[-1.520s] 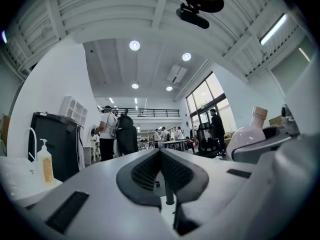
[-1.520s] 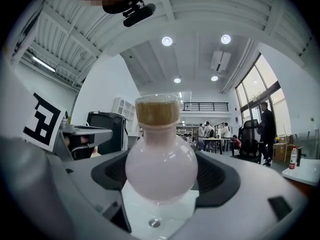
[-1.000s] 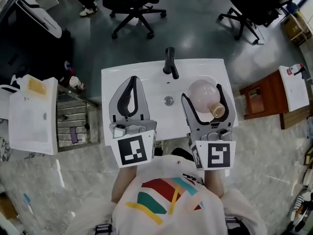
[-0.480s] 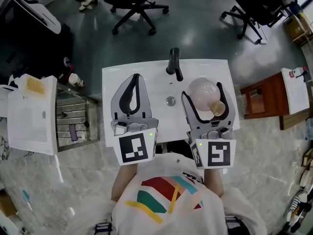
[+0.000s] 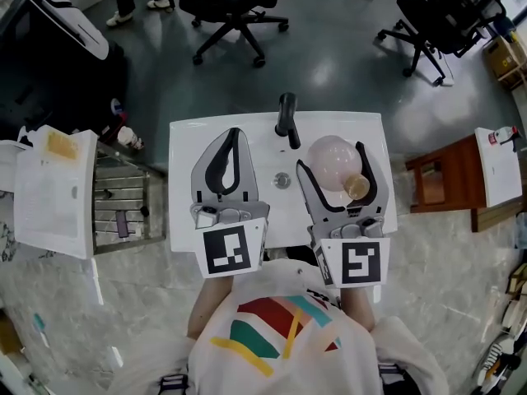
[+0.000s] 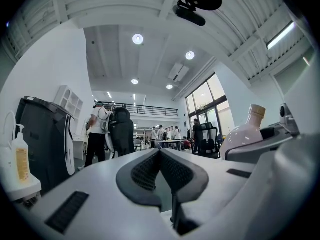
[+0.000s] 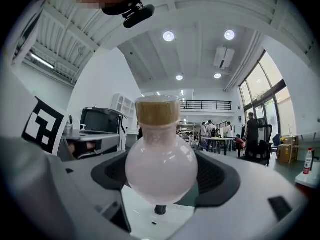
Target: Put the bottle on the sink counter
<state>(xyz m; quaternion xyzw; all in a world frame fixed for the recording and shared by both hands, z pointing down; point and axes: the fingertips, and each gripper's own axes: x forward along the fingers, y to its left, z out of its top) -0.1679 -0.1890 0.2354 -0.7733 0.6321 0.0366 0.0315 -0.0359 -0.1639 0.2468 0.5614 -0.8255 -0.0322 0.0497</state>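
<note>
- Right claw (image 7: 161, 176) grips the bottle (image 7: 161, 166): its dark, ribbed pads press on either side of the round belly.
- Smooth, pale pink and globe-shaped, the bottle narrows to a short neck under a flat cork-coloured cap (image 7: 157, 110).
- From the head view the bottle hangs between the right claw's curved grey jaws, over the right part of the sink counter (image 5: 185, 138). Its cap points towards the person. Whether it touches the surface cannot be told.
- Left claw (image 6: 160, 154) is closed and empty. Its two textured black pads meet at the tips, with a narrow loop-shaped gap behind them.
- This claw hovers over the left part of the counter, well apart from the bottle.
- White, glossy and rectangular, the counter has a shallow basin with a small round metal drain (image 5: 282, 180) between the two claws.
- At the far edge stands a black faucet (image 5: 286, 115).
- Each claw carries a white cube with a black square marker (image 5: 227, 252) at its near end.
</note>
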